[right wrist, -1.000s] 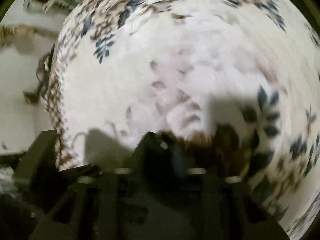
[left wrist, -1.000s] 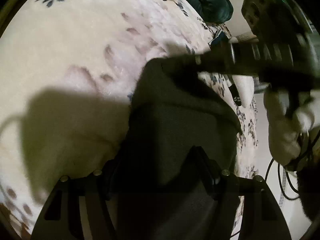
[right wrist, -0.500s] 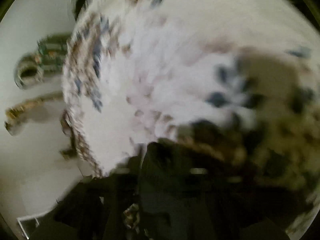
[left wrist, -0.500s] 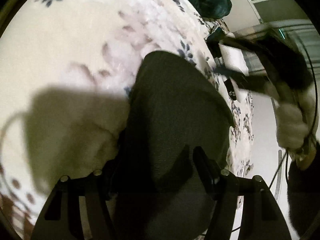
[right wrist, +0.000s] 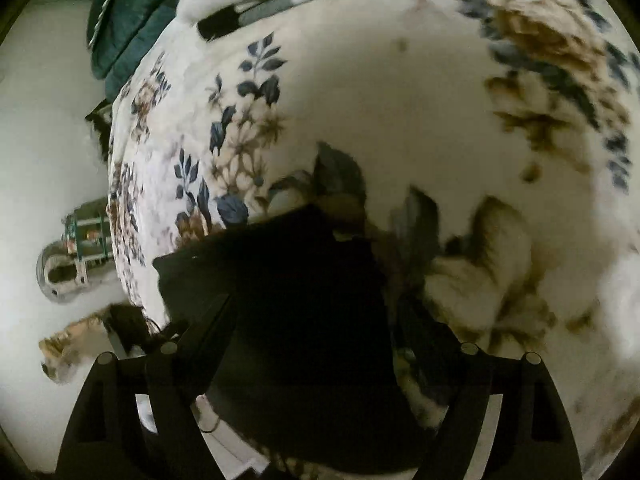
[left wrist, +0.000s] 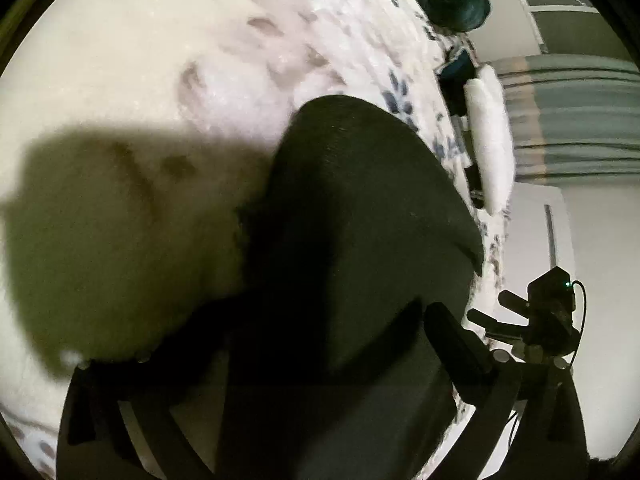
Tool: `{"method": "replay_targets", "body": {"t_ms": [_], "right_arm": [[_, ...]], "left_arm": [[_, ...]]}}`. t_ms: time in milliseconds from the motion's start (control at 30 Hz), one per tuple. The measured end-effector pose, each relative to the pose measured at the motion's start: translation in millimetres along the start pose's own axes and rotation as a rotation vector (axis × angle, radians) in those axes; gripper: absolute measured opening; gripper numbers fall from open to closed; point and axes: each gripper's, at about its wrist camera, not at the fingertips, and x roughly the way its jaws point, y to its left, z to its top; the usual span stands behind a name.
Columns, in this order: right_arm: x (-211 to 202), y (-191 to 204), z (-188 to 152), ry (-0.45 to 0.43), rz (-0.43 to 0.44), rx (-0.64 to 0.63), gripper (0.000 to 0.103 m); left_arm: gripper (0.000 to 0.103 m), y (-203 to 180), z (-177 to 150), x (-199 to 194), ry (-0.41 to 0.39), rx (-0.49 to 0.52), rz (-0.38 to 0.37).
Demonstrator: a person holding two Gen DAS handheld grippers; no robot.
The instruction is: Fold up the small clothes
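dark garment [left wrist: 360,216]: on floral blanket [left wrist: 120,60], 12 o'clock of both grippers | left gripper [left wrist: 320,360], right gripper [right wrist: 312,340]: each apparently clamped on cloth | handling: probably soft, light, limp; take corners/hems

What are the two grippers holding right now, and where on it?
Both seem shut on the dark garment: the left gripper and right gripper each at the near edge; which part cannot be told.

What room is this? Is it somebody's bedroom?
Probably a bedroom. A soft floral blanket covers what looks like a bed, a dark green cushion sits at its far end, and a dark garment lies on top for folding.
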Motion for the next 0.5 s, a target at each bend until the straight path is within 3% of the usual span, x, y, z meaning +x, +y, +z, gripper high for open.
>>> {"method": "replay_targets", "body": {"t_ms": [100, 133, 167, 233, 333, 400, 500], "right_arm": [[33.5, 18.0, 13.7, -0.013, 0.018, -0.055, 0.084], [42.4, 24.2, 20.3, -0.023, 0.017, -0.078, 0.077], [52.3, 32.4, 24.2, -0.031, 0.017, -0.088, 0.05], [63.4, 32.4, 36.4, -0.06, -0.005, -0.03, 0.006], [67.3, 18.3, 48.2, -0.107, 0.029, 0.119, 0.006], [65.6, 19.8, 46.6, -0.1, 0.042, 0.119, 0.006], [57.8, 21.0, 39.4, -0.062, 0.049, 0.095, 0.01]], "left_arm": [[0.103, 3.2, -1.3, -1.0, -0.038, -0.048, -0.007], [0.103, 5.4, -4.5, -3.2, -0.064, -0.065, -0.018], [0.103, 7.7, -4.6, -3.5, -0.07, -0.08, -0.024], [0.103, 12.0, -1.5, -6.2, -0.071, -0.125, -0.043], [0.103, 12.4, 4.8, -13.0, -0.047, -0.191, -0.048], [0.102, 7.2, 7.5, -24.7, -0.075, -0.219, -0.047], [0.102, -12.2, 20.1, -41.0, -0.158, -0.089, 0.013]]}}
